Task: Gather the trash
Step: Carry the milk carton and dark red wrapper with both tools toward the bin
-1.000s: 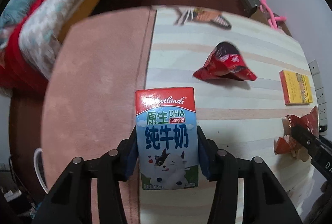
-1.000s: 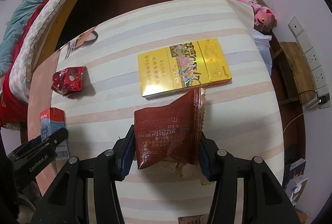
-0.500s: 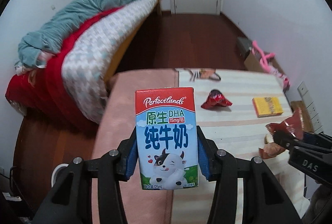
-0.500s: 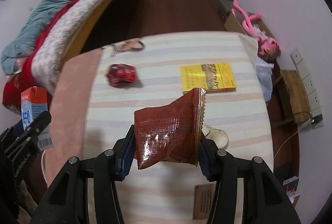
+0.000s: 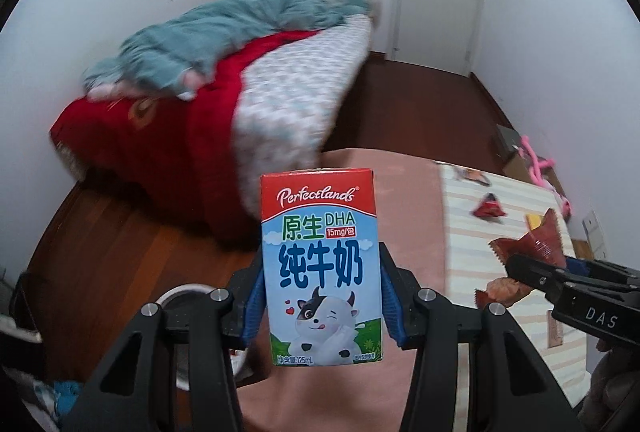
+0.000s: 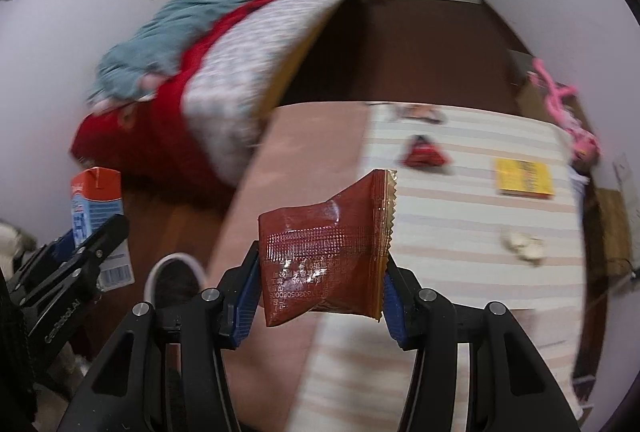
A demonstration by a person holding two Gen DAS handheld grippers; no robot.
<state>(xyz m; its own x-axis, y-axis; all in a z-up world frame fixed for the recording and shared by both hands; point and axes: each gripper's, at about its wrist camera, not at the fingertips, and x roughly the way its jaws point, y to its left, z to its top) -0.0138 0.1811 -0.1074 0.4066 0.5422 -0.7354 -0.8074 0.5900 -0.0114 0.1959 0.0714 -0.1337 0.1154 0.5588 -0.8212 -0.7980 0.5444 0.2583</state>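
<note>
My left gripper (image 5: 320, 306) is shut on a blue and red milk carton (image 5: 320, 264), held upright in the air over the table's left edge. My right gripper (image 6: 320, 288) is shut on a brown-red snack wrapper (image 6: 326, 244), also lifted. The carton (image 6: 98, 208) and left gripper show at the left of the right wrist view. The wrapper (image 5: 532, 244) shows at the right of the left wrist view. A white-rimmed bin (image 5: 188, 290) stands on the floor below, also in the right wrist view (image 6: 172, 272).
On the striped tablecloth (image 6: 460, 232) lie a crumpled red wrapper (image 6: 424, 154), a yellow box (image 6: 524, 178), a flat wrapper (image 6: 418, 112) at the far edge and a crumpled tissue (image 6: 524, 244). A bed with red and teal blankets (image 5: 224, 44) stands left. A pink toy (image 6: 560, 96) sits at right.
Both grippers have risen and swung left, away from the table toward the floor and bed, each still holding its item. The bin has come into view below.
</note>
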